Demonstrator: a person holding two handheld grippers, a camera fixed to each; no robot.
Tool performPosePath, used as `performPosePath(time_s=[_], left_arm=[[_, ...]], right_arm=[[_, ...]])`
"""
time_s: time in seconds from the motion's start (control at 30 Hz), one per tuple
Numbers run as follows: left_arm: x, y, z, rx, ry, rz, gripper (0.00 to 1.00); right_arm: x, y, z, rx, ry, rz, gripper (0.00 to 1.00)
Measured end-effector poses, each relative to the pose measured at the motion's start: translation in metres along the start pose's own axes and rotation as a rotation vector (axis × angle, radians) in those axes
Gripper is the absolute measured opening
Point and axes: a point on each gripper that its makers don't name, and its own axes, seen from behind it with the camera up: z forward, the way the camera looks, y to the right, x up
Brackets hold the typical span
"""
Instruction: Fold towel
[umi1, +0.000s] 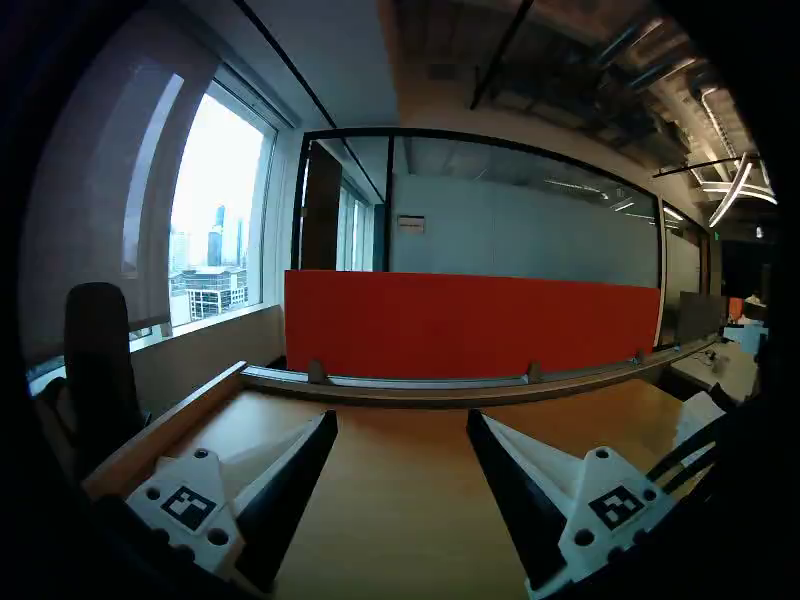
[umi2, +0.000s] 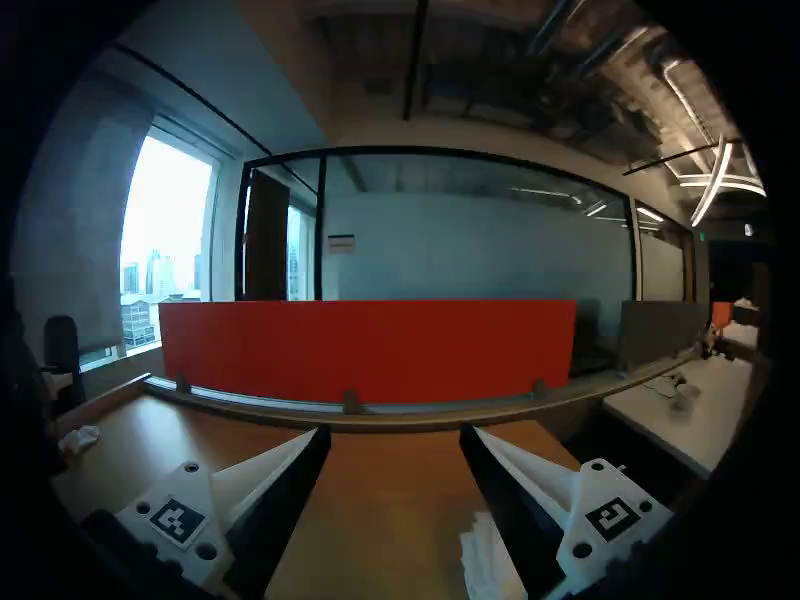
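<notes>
My left gripper (umi1: 400, 418) stands open over the bare wooden desk (umi1: 400, 500), with nothing between its fingers. My right gripper (umi2: 393, 434) is open too, held level above the same desk (umi2: 390, 480). A bit of white towel (umi2: 486, 555) lies on the wood low in the right gripper view, just inside the right finger (umi2: 520, 490); most of it is hidden below the frame's edge. A white shape (umi1: 700, 412) shows at the far right of the left gripper view; I cannot tell what it is.
A red divider panel (umi1: 470, 325) on a grey rail (umi1: 440, 385) closes the desk's far side. A small crumpled white thing (umi2: 78, 437) lies at the desk's left edge. A black chair back (umi1: 98, 360) stands left, by the window. Another desk (umi2: 680, 410) lies to the right.
</notes>
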Motion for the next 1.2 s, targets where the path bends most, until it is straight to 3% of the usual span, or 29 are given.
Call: performPosePath(time_s=[0.3,0.57,1.2], left_arm=[[-0.001,0.0,0.005,0.003,0.005,0.032,0.96],[-0.018,0.0,0.009,0.003,0.019,0.013,0.96],[-0.096,-0.012,0.004,0.024,0.065,0.062,0.96]], right_arm=[[0.005,-0.018,0.0,0.01,-0.003,0.002,1.0],[0.01,-0.032,-0.005,0.018,0.005,0.025,1.0],[-0.029,-0.059,-0.011,0.021,0.008,0.051,1.0]])
